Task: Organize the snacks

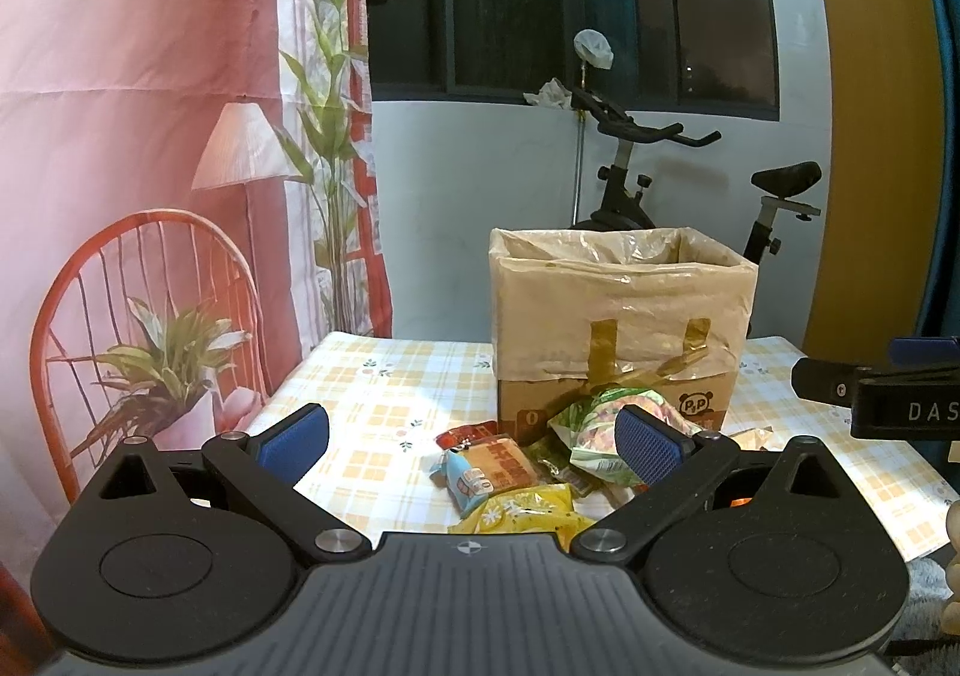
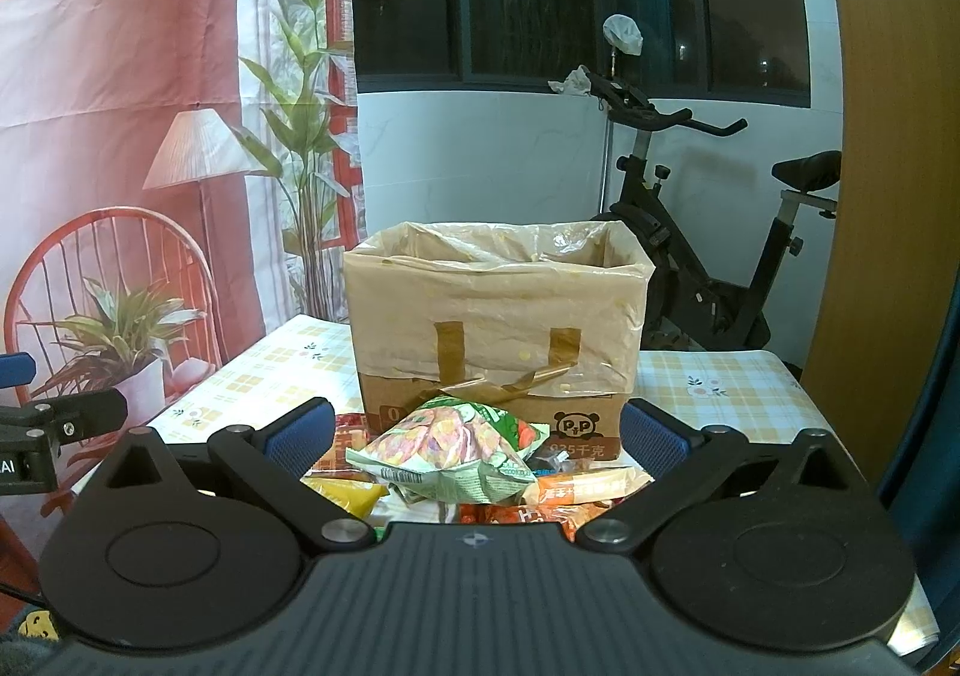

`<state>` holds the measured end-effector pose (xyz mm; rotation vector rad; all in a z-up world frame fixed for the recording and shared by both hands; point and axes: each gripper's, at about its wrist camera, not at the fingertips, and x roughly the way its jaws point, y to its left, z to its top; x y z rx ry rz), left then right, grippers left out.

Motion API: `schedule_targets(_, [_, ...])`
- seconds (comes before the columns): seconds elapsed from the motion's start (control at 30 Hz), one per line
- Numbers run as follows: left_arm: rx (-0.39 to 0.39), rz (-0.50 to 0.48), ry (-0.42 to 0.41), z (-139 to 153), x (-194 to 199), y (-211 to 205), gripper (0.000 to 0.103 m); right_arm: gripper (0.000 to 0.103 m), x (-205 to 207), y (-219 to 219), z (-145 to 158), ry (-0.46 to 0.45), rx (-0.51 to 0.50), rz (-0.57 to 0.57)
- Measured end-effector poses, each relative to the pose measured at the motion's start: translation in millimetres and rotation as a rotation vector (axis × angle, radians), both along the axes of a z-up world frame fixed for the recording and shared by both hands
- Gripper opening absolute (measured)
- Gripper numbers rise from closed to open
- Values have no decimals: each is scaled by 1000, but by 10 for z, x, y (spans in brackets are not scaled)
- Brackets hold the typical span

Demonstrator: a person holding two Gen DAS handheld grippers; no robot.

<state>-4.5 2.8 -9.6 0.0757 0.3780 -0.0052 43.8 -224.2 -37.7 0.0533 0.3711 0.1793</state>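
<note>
A pile of snack packets lies on the checked tablecloth in front of a cardboard box (image 1: 618,328) lined with a plastic bag. The pile holds a green chip bag (image 1: 591,436), an orange packet (image 1: 507,463), a small blue packet (image 1: 468,487) and a yellow bag (image 1: 522,514). My left gripper (image 1: 474,439) is open and empty, above the pile's near side. In the right wrist view the box (image 2: 498,316) stands behind the green chip bag (image 2: 456,451), an orange packet (image 2: 582,490) and a yellow bag (image 2: 354,493). My right gripper (image 2: 477,436) is open and empty, its fingers astride the green bag.
The table (image 1: 372,394) carries a yellow checked cloth. An exercise bike (image 1: 648,178) stands behind the table by a dark window. A printed backdrop (image 1: 150,165) with a red chair and plants hangs at the left. The right gripper's body (image 1: 876,394) shows at the right edge.
</note>
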Motion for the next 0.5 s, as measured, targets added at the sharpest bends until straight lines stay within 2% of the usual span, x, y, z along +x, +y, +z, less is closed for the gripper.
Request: schedule_targets(0.5, [-3, 1, 7, -5, 9, 0, 102, 103, -18, -2, 12, 1, 1, 1])
